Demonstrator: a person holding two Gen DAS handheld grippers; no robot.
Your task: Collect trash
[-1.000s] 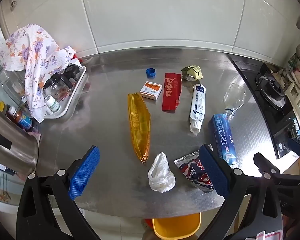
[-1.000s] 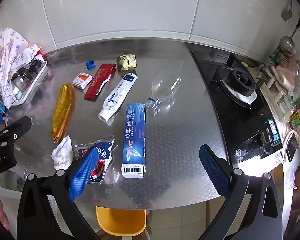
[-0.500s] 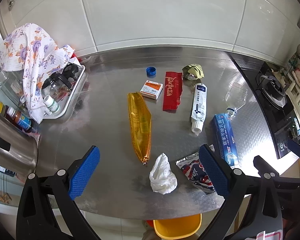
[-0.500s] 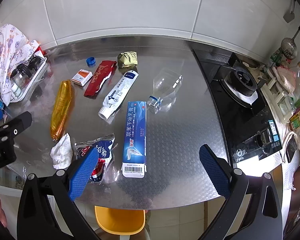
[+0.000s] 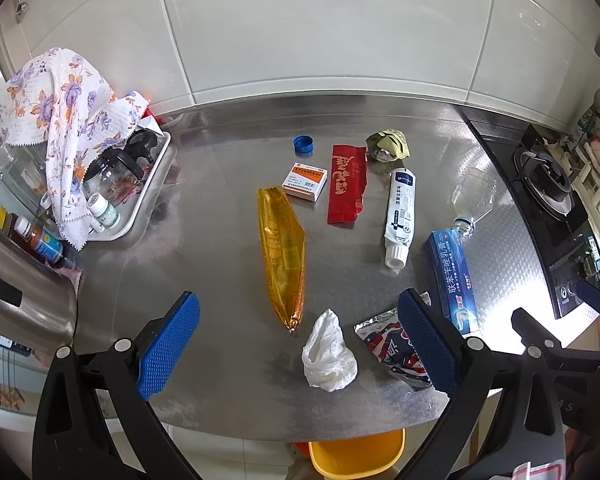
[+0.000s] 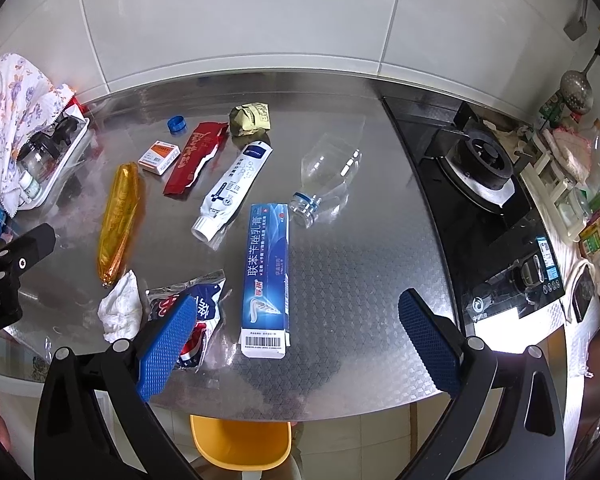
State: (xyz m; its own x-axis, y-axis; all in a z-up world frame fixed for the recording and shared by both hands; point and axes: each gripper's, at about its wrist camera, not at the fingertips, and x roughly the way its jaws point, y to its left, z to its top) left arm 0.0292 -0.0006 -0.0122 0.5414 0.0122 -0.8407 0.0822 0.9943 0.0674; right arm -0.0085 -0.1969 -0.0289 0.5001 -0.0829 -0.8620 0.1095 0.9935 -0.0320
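Trash lies scattered on the steel countertop (image 6: 340,280). Largest, the golden wrapper (image 5: 282,264) runs long-axis 12 to 6 o'clock, its pinched tip toward 6. Next, the blue toothpaste box (image 6: 266,280) lies lengthwise, barcode end toward 6. The white tube (image 6: 232,192) slants, its cap toward 7 o'clock. The clear bottle (image 6: 328,178) points its neck toward 7. Both the left gripper (image 5: 298,344) and the right gripper (image 6: 292,340) hover spread wide, holding nothing.
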